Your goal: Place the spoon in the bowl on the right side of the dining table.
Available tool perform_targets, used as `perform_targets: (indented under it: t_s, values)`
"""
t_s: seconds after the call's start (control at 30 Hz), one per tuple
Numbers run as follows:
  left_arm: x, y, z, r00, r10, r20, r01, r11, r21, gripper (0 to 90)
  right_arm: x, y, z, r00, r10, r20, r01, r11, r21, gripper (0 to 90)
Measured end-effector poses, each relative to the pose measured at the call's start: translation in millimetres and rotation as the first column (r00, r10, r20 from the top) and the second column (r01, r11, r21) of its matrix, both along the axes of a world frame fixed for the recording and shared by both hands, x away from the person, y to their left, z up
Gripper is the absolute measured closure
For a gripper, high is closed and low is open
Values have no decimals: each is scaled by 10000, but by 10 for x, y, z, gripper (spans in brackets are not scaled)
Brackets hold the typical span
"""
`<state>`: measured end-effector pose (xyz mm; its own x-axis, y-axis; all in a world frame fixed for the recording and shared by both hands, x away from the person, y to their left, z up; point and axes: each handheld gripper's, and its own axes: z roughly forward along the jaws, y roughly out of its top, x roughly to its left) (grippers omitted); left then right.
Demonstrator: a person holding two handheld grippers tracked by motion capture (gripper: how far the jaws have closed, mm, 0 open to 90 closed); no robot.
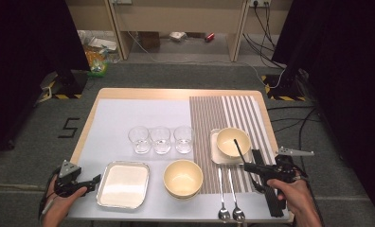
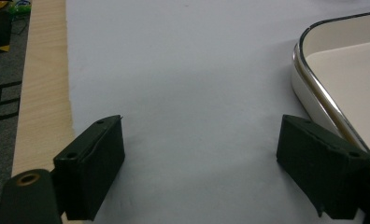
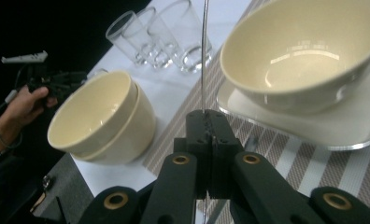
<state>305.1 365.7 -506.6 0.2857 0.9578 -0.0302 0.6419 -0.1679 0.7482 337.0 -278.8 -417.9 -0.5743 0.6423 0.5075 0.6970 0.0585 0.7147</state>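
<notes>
Half (image 1: 138, 118) pale sheet, half striped mat (image 1: 226, 118)

Recording lab, black curtains (image 1: 29, 42), floor cables (image 1: 266, 23)

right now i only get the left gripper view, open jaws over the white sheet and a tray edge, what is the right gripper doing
observer: the right gripper is shut on a thin utensil whose far end reaches over the bowl on the square plate.
operator: ok and what else is on the table near me
observer: a stack of two cream bowls sits just right of the tray.
operator: anything further back
observer: three empty glasses stand in a row beyond the tray and the stack.
</notes>
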Motion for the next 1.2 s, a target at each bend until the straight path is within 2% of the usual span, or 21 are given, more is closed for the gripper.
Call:
perform_targets:
  t_s: [0.5, 0.57, 0.7, 1.2]
  values:
    - [0, 1, 1, 10000, -8, -16, 8, 10000, -4, 144, 392, 75, 276, 9989, -236, 404, 236, 9997, 24, 898]
    - [1, 3, 2, 10000, -31, -35, 31, 10000, -15, 144, 461, 107, 291, 9981, -151, 600, 149, 9999, 38, 898]
    - [1, 0, -1, 10000, 1, 4, -1, 10000, 0, 144, 564, 172, 323, 9989, -167, 429, 160, 9997, 156, 898]
    - [1, -2, -2, 10000, 21, 29, -21, 10000, 7, 143, 929, 310, 346, 9993, -277, 246, 278, 9996, -53, 897]
